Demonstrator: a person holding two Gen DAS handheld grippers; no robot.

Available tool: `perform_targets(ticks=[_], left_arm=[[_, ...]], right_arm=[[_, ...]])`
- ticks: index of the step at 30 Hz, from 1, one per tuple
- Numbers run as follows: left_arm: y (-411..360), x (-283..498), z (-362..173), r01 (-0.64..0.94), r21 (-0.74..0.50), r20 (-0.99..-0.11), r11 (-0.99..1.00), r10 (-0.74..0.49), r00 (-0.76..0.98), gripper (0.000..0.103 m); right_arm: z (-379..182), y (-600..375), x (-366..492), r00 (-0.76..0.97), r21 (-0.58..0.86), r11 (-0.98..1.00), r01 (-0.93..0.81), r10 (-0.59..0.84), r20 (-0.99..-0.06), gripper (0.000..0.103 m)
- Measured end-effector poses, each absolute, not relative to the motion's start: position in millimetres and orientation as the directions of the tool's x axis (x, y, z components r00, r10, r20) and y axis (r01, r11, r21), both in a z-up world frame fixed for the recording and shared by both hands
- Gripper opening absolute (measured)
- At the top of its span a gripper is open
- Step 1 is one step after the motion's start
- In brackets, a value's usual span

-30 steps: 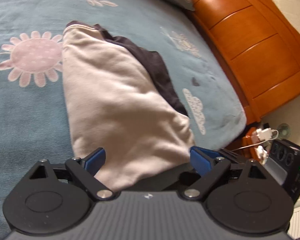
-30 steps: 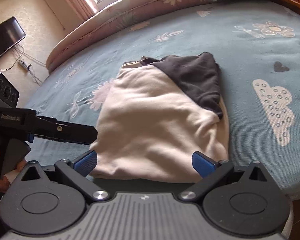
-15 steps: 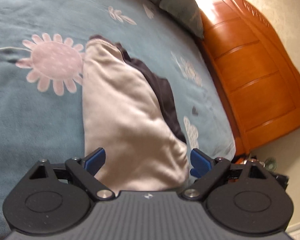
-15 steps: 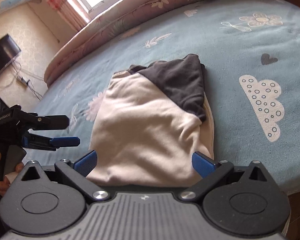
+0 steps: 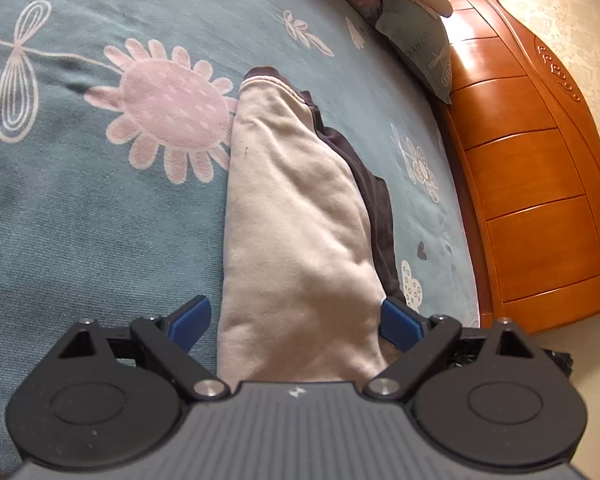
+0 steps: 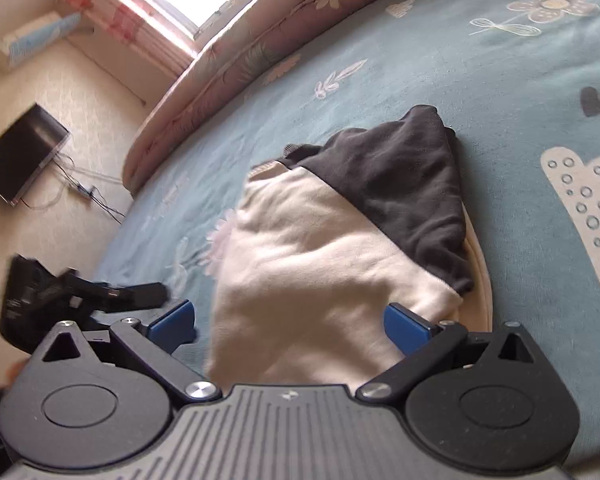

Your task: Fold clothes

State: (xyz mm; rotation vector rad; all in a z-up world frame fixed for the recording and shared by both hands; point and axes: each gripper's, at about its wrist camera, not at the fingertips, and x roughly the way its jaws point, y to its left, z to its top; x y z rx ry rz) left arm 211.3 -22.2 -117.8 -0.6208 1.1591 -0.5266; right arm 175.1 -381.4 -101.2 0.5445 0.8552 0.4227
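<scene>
Both grippers, left gripper [image 5: 296, 320] and right gripper [image 6: 290, 322], hover fingers apart over the folded sweatshirt's [image 5: 300, 240] six-o'clock hem; a shallow pinch might peel one layer, unravelling the fold.

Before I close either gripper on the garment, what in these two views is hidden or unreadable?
- Garment near hem: left wrist view, hidden behind the left gripper body.
- Same hem: right wrist view, hidden behind the right gripper body.
- Left gripper in the right wrist view: motion-blurred.
- Pillow lettering: too small.
</scene>
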Motion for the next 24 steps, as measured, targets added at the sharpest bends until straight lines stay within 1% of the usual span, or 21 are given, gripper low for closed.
perform_targets(ticks=[3,6,7,10,13,15,17,18,20,21,23,24], left_arm=[[-23,210,-115,0.087,-0.681,-0.673,0.727,-0.668,0.317,0.092],[-23,212,-115,0.089,-0.684,-0.668,0.724,-0.671,0.322,0.092],[-23,213,-115,0.090,-0.687,-0.664,0.721,-0.674,0.324,0.092],[-26,214,-115,0.092,-0.687,-0.664,0.721,-0.674,0.324,0.092],[-27,213,-112,0.094,-0.678,-0.669,0.729,-0.665,0.332,0.092],[-24,211,-108,0.096,-0.677,-0.666,0.730,-0.663,0.341,0.092],[-17,209,-104,0.094,-0.674,-0.665,0.733,-0.657,0.354,0.092],[-14,208,-102,0.087,-0.673,-0.666,0.735,-0.653,0.362,0.092],[-8,208,-102,0.074,-0.677,-0.662,0.732,-0.650,0.374,0.092],[-6,208,-102,0.068,-0.681,-0.659,0.729,-0.651,0.378,0.092],[-5,211,-104,0.065,-0.683,-0.657,0.727,-0.651,0.381,0.092],[-6,213,-104,0.064,-0.683,-0.657,0.728,-0.650,0.382,0.092]], right_arm=[[-99,-398,176,0.646,0.578,0.810,-0.096,0.493,-0.583,0.103],[-85,-417,170,0.707,0.535,0.844,-0.037,0.400,-0.583,0.103],[-82,-422,168,0.716,0.546,0.837,-0.033,0.401,-0.571,0.103],[-81,-421,168,0.688,0.653,0.752,-0.094,0.523,-0.503,0.103],[-86,-400,182,0.639,0.672,0.726,-0.148,0.589,-0.496,0.103],[-92,-385,195,0.616,0.642,0.746,-0.175,0.592,-0.520,0.103],[-100,-383,208,0.611,0.614,0.774,-0.157,0.564,-0.555,0.103],[-104,-388,214,0.626,0.589,0.799,-0.123,0.523,-0.578,0.103],[-101,-402,221,0.676,0.551,0.833,-0.049,0.434,-0.596,0.103],[-97,-406,224,0.692,0.555,0.831,-0.041,0.424,-0.584,0.103],[-87,-409,231,0.701,0.586,0.806,-0.081,0.464,-0.541,0.103],[-84,-406,236,0.697,0.586,0.804,-0.101,0.478,-0.535,0.103]])
